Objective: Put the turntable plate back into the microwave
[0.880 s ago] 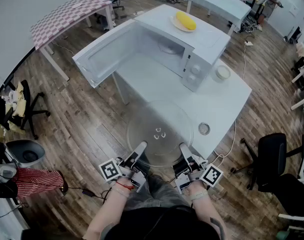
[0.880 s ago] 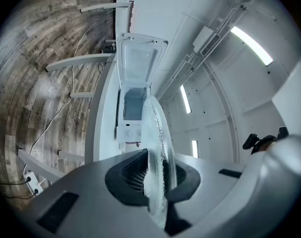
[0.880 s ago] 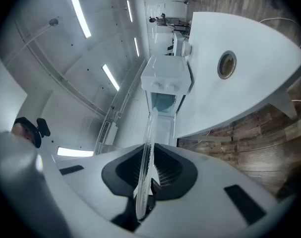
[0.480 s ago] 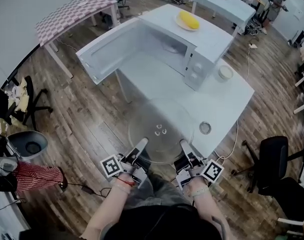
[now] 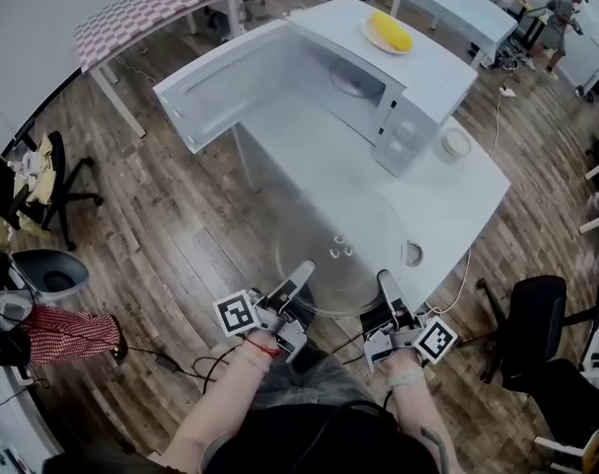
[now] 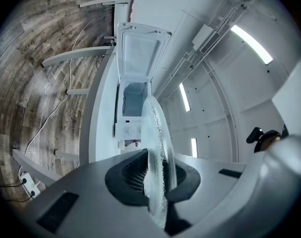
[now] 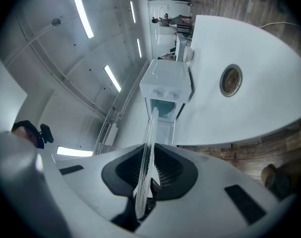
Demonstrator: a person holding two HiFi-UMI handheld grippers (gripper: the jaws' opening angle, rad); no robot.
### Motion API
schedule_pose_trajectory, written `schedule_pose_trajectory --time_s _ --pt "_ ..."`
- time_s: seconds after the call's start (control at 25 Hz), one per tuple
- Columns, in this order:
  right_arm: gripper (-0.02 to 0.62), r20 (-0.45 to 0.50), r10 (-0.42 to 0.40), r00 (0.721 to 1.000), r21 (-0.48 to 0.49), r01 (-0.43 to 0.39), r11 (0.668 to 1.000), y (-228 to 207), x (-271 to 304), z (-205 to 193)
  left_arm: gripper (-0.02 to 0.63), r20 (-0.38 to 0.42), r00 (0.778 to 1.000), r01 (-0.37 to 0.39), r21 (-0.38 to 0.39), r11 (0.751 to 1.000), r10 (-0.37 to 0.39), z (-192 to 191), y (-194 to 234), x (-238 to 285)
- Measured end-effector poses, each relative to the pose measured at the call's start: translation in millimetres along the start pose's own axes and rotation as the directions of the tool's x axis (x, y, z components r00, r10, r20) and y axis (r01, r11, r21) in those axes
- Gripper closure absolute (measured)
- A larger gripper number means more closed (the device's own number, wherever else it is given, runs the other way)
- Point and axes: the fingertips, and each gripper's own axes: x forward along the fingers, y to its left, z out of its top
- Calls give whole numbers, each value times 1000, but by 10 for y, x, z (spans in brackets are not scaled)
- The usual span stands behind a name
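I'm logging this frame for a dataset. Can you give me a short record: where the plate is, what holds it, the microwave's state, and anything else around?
plate: glass turntable plate, over the near edge of the table, outside the microwave
left gripper: shut on the plate's near rim
right gripper: shut on the same near rim
microwave state: on the table, door swung open
on microwave top: yellow item on a dish
also on table: small round disc, right of the plate

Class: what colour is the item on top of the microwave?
Yellow item, clearest in the head view.
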Motion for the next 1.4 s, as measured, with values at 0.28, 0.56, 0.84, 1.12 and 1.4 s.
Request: schedule_pose_trajectory --time_s 0.28,0.56,0.84,1.12,1.4 --pt "545 62 0 998 8 -1 1000 -82 184 107 568 -53 999 -10 -17 1000 9 196 117 227" --pt "545 116 -26 993 11 25 1000 -191 376 274 568 -109 994 -24 -36 999 20 390 227 514" --pt "545 152 -53 987 14 52 999 -292 662 385 568 -145 989 -43 -59 997 34 664 345 756" --pt "545 174 -76 982 23 73 997 -374 987 439 568 -166 985 -56 -77 995 43 970 424 950" --pt "545 206 -97 974 35 92 995 -459 1313 433 568 -192 980 -71 -90 993 53 1305 505 1087"
